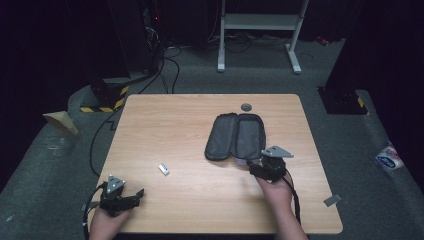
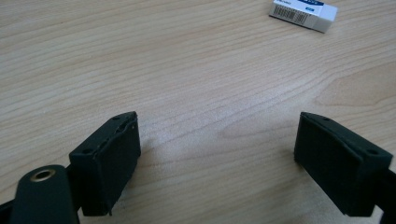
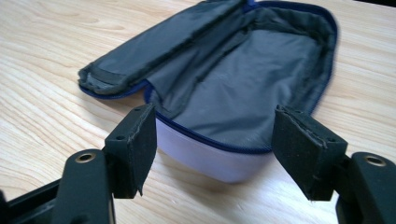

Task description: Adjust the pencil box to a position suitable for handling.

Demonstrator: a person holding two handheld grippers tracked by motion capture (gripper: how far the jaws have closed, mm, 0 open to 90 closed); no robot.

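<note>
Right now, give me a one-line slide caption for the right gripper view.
Right gripper, jaws open, poised at the near end of an unzipped, empty grey-lined pencil case on the wooden table.

Your high view: table (image 1: 200, 130) evenly lit from above, surroundings dark from 9 through 3 o'clock; your gripper views: bright, sharp woodgrain, soft shadows under jaws, slight blur at 12 o'clock
</note>
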